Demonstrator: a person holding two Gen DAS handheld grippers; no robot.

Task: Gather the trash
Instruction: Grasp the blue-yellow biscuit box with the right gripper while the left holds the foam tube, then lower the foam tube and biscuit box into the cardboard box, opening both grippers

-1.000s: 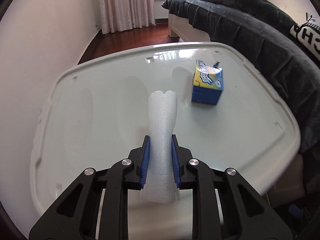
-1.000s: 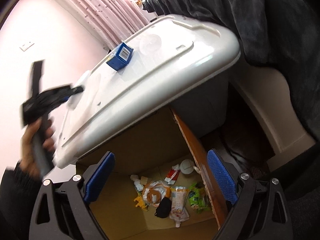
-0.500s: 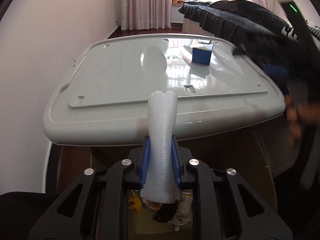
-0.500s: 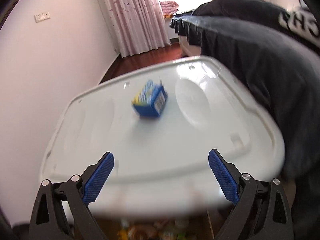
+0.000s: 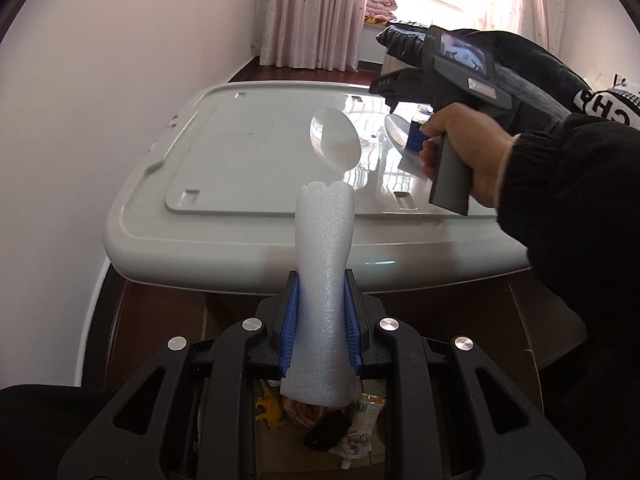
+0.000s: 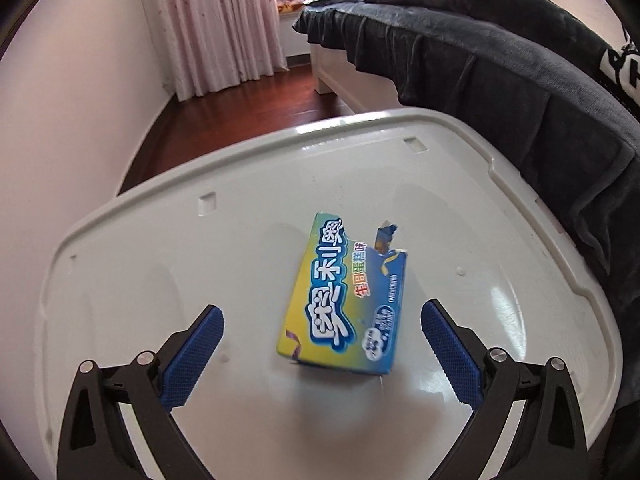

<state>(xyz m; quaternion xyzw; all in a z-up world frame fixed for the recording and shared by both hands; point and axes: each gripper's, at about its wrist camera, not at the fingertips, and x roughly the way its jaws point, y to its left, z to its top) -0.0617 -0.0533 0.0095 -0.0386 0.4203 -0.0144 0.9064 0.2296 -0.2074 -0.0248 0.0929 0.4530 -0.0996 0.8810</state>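
White glossy plastic lid (image 6: 500,304) fills the near scene, with a dark blanketed bed (image 6: 500,64) to its right and pink curtains (image 6: 224,28) far behind. On it lies a blue-and-yellow cardboard snack box (image 6: 344,300), ahead between the right gripper (image 6: 320,344) and its wide-spread fingers. Past the lid's near edge, the left gripper (image 5: 322,316) clamps an upright white foam tube (image 5: 324,276) above an open brown cardboard box of wrappers (image 5: 524,356).

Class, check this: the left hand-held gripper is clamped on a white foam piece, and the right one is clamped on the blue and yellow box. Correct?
Not quite. The right hand-held gripper is open, its fingers either side of the box, as the right wrist view shows. The left hand-held gripper does clamp the foam piece.
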